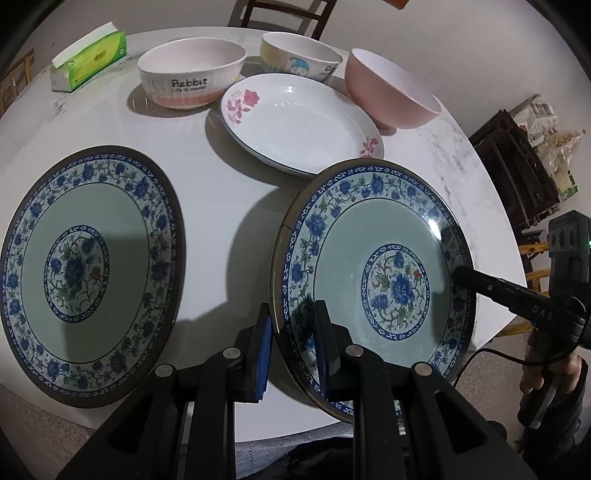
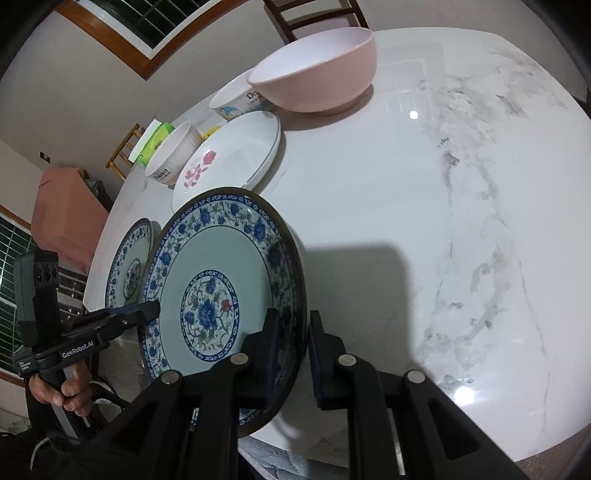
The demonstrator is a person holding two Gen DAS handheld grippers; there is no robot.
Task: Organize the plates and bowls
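A round white marble worktop [image 2: 461, 184] under bright light, beige walls, a wood-framed window [image 2: 122, 33] and dark wooden chairs [image 1: 284, 14] behind it.

Blue-patterned plate [image 1: 373, 266] tilted, rim between left gripper [image 1: 291, 350] and right gripper [image 1: 460, 275]

1. The table [image 2: 424, 206] top looks like polished white marble with grey veins, glossy enough to mirror lamps.
2. The blue-flowered plate [image 1: 373, 280] is glazed ceramic, smooth and shiny, with a dark rim.
3. The pink bowl [image 2: 317, 70] has a matt, even finish.
4. The tissue pack [image 1: 88, 55] is thin printed plastic wrap.
5. The left gripper [image 1: 291, 350] is matt black plastic with round metal pins and ribbed blue pads.
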